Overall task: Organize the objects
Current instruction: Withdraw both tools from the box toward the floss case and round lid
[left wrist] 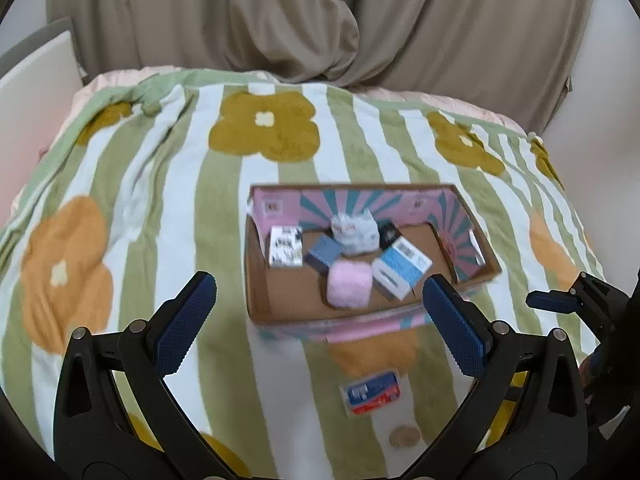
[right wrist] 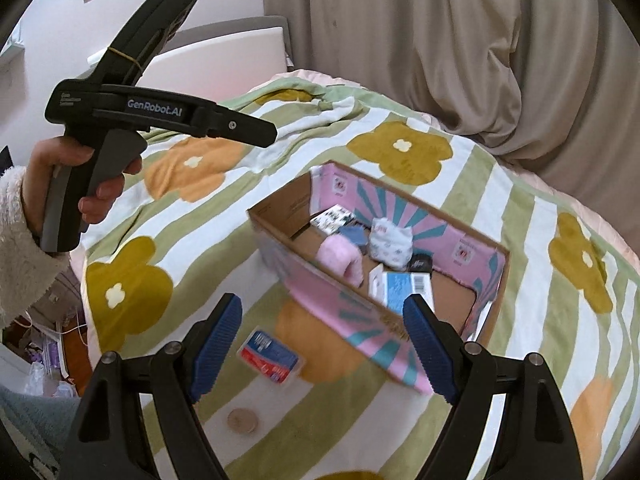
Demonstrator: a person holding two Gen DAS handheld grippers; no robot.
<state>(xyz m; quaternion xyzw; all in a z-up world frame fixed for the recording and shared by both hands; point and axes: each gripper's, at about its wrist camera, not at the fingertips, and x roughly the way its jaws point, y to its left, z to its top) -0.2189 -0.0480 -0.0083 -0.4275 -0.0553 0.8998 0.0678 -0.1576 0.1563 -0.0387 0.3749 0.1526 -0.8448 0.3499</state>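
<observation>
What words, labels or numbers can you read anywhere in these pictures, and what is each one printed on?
"GenRobot.AI": on the side of the left gripper's body, seen in the right wrist view.
Small print left of that logo: too small to read.
Red and blue packet on the blanket: print blurred.
Blue and white box in the cardboard tray: barcode visible, text unreadable.
Black and white box: unreadable.

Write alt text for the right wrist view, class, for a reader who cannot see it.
An open cardboard box holding small packages and a fluffy pink item sits on a striped, flowered blanket. The right gripper hangs open above a red-and-blue packet and a round disc; at left, a hand holds the left gripper's handle.
</observation>
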